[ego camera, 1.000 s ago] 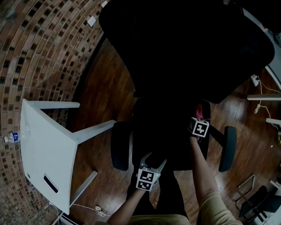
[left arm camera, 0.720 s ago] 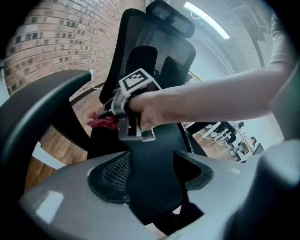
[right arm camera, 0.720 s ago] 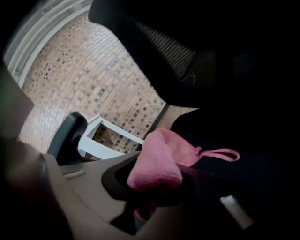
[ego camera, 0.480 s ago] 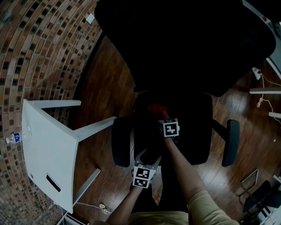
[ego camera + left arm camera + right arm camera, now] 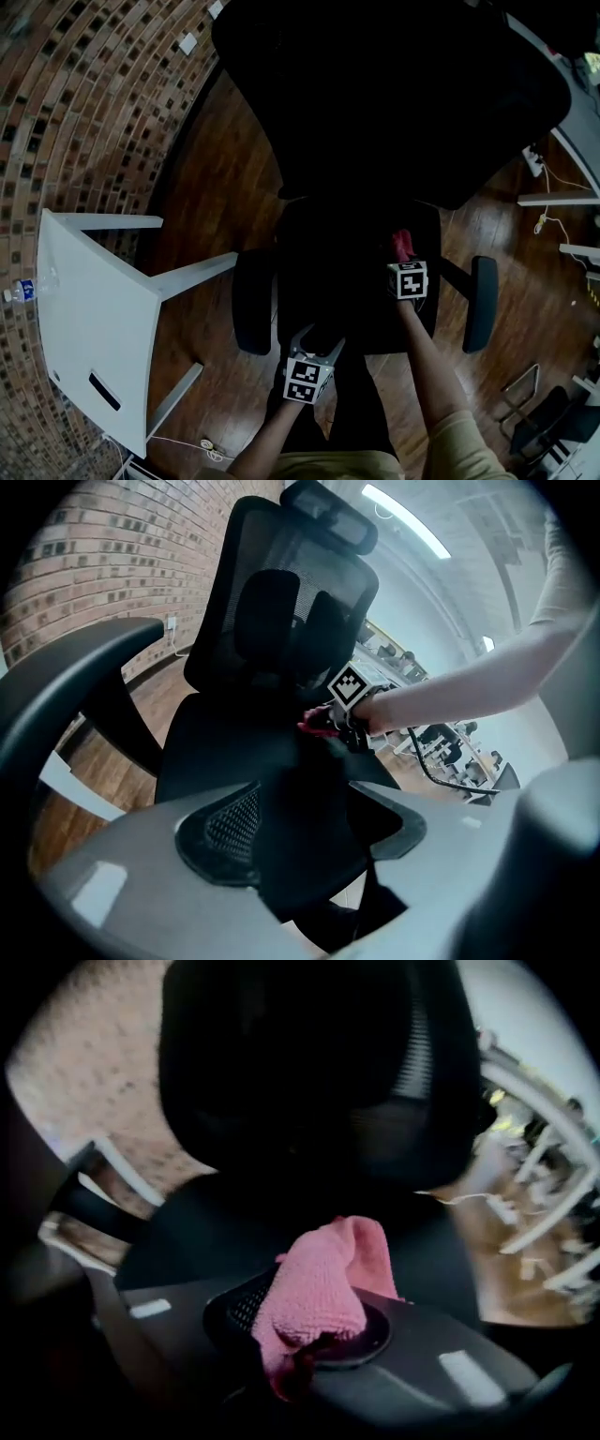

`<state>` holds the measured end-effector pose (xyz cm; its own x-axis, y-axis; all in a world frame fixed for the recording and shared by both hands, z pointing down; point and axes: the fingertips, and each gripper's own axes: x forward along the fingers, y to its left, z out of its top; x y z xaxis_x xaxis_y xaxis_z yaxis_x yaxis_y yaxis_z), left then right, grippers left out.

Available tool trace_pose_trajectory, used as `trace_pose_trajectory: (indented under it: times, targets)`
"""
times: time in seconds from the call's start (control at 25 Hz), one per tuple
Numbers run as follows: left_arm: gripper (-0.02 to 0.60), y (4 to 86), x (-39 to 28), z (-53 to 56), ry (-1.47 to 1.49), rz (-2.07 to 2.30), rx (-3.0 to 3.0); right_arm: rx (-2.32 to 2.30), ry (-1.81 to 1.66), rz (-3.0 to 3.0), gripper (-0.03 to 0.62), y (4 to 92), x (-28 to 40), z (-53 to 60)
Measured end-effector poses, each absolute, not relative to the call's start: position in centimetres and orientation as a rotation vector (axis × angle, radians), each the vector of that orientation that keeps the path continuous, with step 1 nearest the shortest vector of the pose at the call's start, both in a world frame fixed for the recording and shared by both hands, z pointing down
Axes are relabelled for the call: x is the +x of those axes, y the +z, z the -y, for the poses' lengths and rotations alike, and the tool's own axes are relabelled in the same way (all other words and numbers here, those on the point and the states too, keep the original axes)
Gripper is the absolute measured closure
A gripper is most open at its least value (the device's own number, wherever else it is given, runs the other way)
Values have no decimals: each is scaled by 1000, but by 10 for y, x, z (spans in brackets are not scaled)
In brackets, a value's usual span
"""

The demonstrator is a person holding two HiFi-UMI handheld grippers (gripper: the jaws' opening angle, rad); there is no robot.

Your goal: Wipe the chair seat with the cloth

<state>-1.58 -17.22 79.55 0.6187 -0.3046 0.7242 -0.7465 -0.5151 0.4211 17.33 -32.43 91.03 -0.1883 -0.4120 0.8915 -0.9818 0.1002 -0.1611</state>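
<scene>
Right tool (image 5: 404, 261) swept from seat (image 5: 328, 281) centre to right side, clamping pink cloth (image 5: 401, 244); left tool (image 5: 321, 339) spread wide at seat front edge.

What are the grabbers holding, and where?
The right gripper pinches the cloth at a bunched fold. The left gripper is open, the seat edge between its jaws.

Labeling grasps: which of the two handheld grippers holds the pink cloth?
The right gripper, shut on the pink knit cloth; the left gripper is open, without cloth.

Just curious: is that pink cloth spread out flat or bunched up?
Bunched up: the pink cloth is crumpled into a lump, pinched in the right gripper.
</scene>
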Motion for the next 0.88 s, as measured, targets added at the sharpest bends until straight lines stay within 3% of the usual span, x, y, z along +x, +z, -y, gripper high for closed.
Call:
trace_pose_trajectory:
  times: [0.2,0.32,0.44,0.72,0.88]
  targets:
    - [299,799,-37,166,787,842,2083,1037,1295,2244,533,876,-61,355]
    - [299,794,-46,166,794,857,2104,1064,1425,2185,533,886,-111,357]
    - [299,800,-51,163,794,853,2085,1321,1393,1995,534,907,-59,350]
    - [298,805,-30,146,778,774,2079,1798,1075,1379,534,919,228,271]
    - [296,799,-20,140,764,755,2087,1816,999,1264,534,907,283,256]
